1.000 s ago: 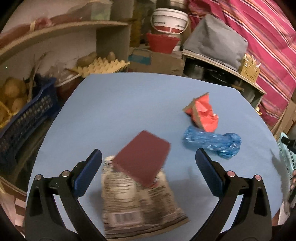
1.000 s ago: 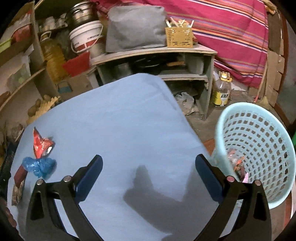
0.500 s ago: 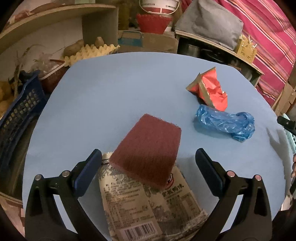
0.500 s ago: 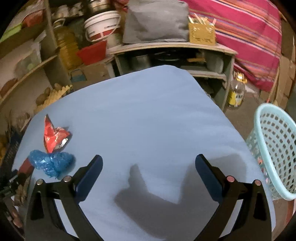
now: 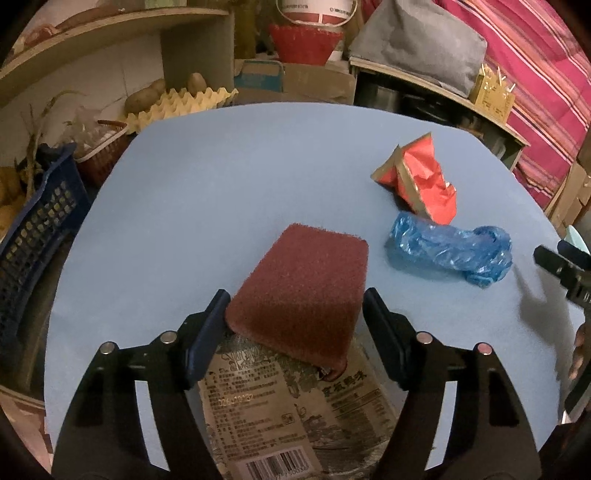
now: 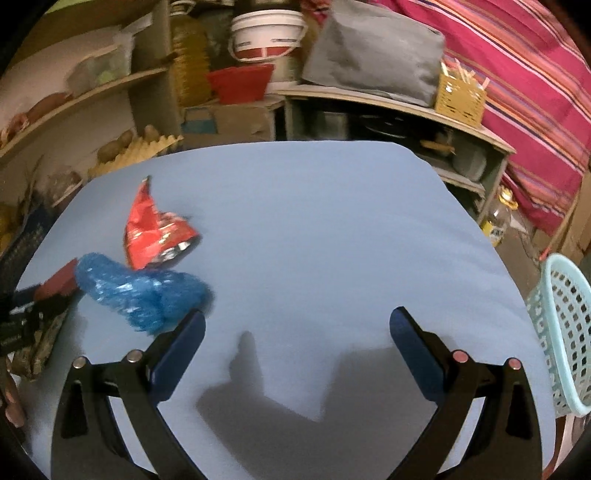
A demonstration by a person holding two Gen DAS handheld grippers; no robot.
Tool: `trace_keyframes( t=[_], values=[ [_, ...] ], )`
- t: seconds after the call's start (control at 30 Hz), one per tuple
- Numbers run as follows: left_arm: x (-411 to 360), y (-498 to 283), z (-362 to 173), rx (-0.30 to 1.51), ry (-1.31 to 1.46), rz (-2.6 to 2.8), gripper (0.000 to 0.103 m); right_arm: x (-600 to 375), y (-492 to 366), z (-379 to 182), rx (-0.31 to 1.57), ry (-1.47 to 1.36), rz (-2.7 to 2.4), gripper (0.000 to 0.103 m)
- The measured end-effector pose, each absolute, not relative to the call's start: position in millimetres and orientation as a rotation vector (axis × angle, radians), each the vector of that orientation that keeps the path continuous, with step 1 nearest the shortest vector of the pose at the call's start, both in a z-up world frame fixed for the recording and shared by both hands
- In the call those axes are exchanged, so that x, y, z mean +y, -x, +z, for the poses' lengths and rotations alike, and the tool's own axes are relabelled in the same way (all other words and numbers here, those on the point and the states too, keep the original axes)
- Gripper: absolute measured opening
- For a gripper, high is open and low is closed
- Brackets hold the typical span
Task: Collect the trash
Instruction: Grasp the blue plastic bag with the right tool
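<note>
A dark red scouring pad [image 5: 303, 291] lies on a printed snack wrapper [image 5: 295, 413] on the blue table [image 5: 240, 177]. My left gripper [image 5: 295, 310] has its jaws closed in on both sides of the pad. A crumpled blue plastic bag [image 5: 450, 251] and a red wrapper [image 5: 421, 181] lie to the right. In the right wrist view my right gripper [image 6: 295, 332] is open and empty above the table, with the blue bag [image 6: 144, 291] by its left finger and the red wrapper [image 6: 155, 232] beyond. The pad [image 6: 59, 280] shows at far left.
A pale teal mesh bin [image 6: 565, 332] stands off the table's right edge. A dark blue crate [image 5: 33, 229] and an egg tray with potatoes [image 5: 177, 103] sit left and behind. Shelves, a bucket [image 6: 269, 33] and a grey bag [image 6: 373, 55] line the back.
My left gripper has closed from wide open onto the scouring pad. My right gripper has swung left, away from the bin and toward the blue bag.
</note>
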State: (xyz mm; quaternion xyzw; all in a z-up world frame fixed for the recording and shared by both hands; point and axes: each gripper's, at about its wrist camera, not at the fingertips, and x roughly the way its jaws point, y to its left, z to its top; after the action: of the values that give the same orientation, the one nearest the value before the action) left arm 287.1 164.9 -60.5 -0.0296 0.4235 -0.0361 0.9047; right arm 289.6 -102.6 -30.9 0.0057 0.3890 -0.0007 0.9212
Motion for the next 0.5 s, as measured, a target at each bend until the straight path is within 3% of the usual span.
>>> trace_keyframes(
  t=[0.5],
  values=[
    [185.0,-264.0,-13.6,0.671,0.109,0.108,0.072,-27.4,-302.4,-34.7,0.793,0.097,0.102,0.098]
  ],
)
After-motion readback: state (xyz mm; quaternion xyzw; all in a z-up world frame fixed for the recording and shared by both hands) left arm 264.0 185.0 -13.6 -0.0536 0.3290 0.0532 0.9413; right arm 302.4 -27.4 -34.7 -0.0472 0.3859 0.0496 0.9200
